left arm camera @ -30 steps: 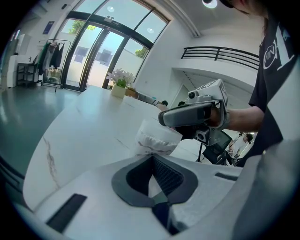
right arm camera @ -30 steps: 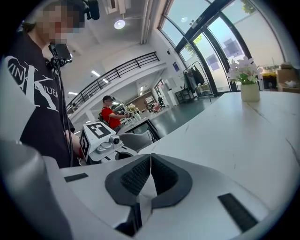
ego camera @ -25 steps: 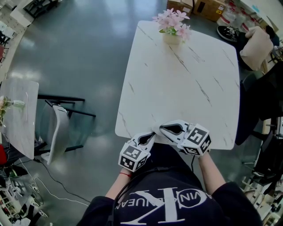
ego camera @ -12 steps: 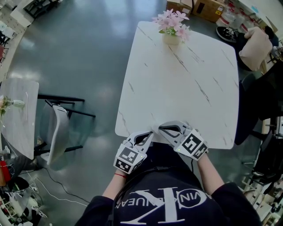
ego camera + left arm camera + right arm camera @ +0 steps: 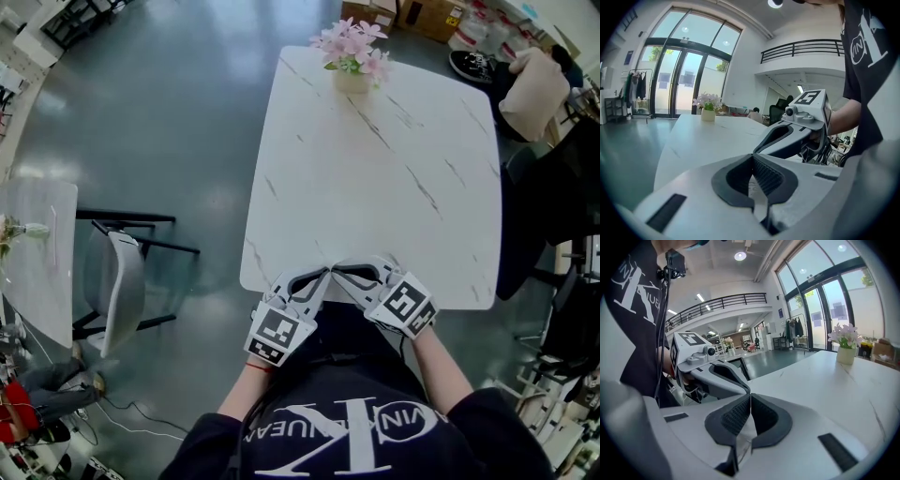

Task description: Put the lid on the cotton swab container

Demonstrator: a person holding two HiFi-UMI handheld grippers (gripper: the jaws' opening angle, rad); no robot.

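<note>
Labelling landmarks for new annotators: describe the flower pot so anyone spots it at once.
Find the white marble table in the middle of the head view. At its far edge, opposite the person, stands a small pale pot of pink flowers. Nothing else stands on that tabletop.

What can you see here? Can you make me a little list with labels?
Table: white marble top
Flower pot: pink flowers, at the table's far edge
Left claw: shut, nothing in it, at the near edge
Right claw: shut, nothing in it, tip beside the left claw's
Task things: none in sight
</note>
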